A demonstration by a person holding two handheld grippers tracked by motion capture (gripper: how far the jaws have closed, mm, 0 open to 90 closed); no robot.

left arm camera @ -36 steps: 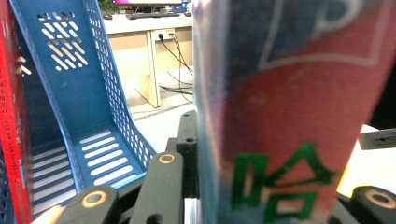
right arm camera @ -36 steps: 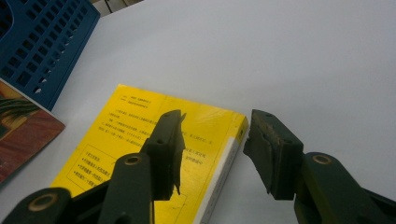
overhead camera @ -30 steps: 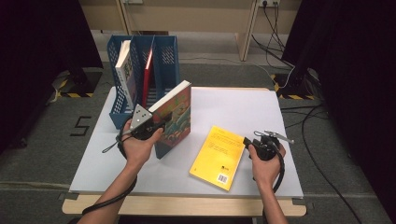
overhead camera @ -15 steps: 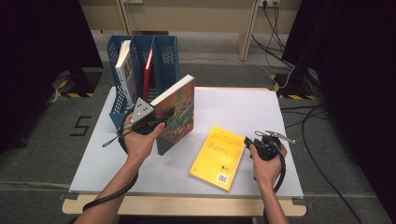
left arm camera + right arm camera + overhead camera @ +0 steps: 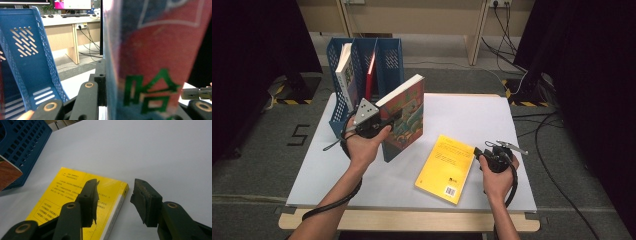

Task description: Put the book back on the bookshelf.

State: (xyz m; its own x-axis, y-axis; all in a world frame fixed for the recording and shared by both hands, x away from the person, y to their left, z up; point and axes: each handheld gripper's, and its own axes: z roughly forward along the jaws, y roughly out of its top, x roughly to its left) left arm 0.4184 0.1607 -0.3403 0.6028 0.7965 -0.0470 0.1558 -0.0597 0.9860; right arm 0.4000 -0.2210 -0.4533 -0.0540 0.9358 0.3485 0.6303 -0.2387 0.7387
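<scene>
Colourful paperback [image 5: 404,119]: glossy printed cover with a paper page block, the print blurred at close range in the left gripper view. Yellow paperback [image 5: 446,167]: smooth, matt-looking card cover. File rack [image 5: 343,82]: blue perforated plastic, probably slightly glossy. Table [image 5: 462,112]: pale, smooth, matt top with a wooden front edge. Right gripper [image 5: 113,200]: matt black jaws, ridged pads.

floor [image 5: 262,150]: "5" | held book [image 5: 150,75]: green "哈"
</scene>
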